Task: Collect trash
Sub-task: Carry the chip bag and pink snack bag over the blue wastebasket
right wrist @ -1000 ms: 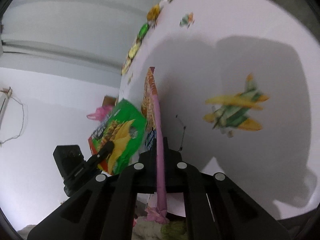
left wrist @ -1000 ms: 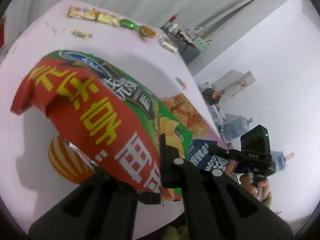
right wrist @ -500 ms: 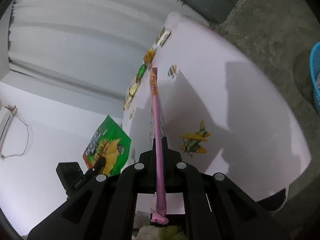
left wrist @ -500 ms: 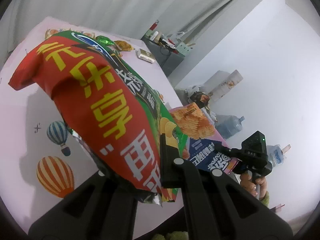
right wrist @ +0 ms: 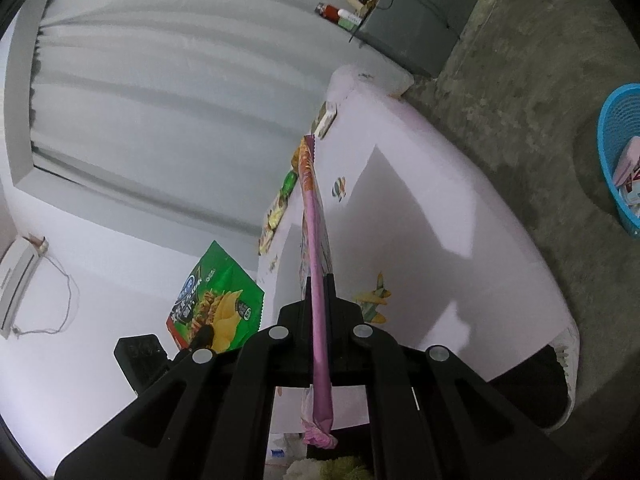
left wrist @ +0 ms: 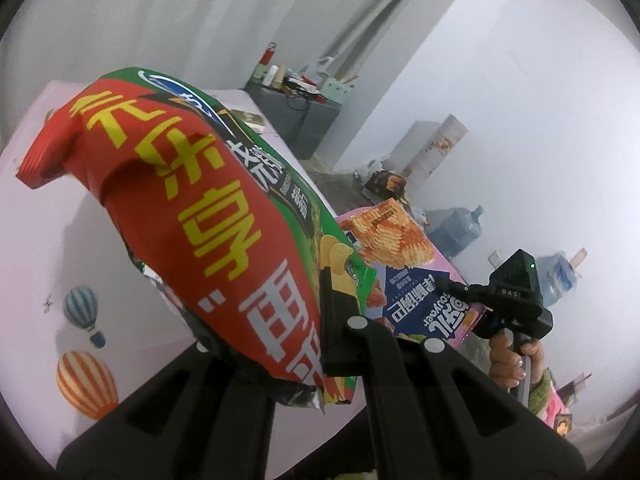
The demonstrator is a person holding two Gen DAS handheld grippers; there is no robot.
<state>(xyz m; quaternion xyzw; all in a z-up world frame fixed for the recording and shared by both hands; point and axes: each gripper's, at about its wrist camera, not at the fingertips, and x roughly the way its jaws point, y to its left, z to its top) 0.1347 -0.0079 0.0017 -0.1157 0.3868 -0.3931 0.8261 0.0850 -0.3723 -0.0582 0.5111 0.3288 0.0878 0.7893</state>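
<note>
Left tongs (left wrist: 320,312): clamped on the lower edge of a red and green chip bag (left wrist: 208,216), which rises up and to the left from the jaws and hangs clear above the table (left wrist: 36,240).
Chip bag writing: large yellow and white Chinese characters on the red band, seen upside down; a blue oval logo near the far end, not readable.
Right tongs (right wrist: 318,292): closed on a pink snack bag (right wrist: 314,240), seen edge-on as a thin strip running from the jaws toward the far end of the table.
Pink snack bag from the left view (left wrist: 404,280): held up just right of the chip bag; ridged orange crisps printed on the top, a dark blue panel with white Chinese characters and the letters "ouyaer" below.
Right hand (left wrist: 516,356): wraps the black handle marked "DAS", with a green light on its housing.
Table: pale pink cloth with hot-air balloons (left wrist: 86,384) and a small aeroplane (right wrist: 374,300); small wrappers (right wrist: 280,204) along its far edge.
Basket (right wrist: 612,148): blue, on the concrete floor to the right of the table, with wrappers inside.
</note>
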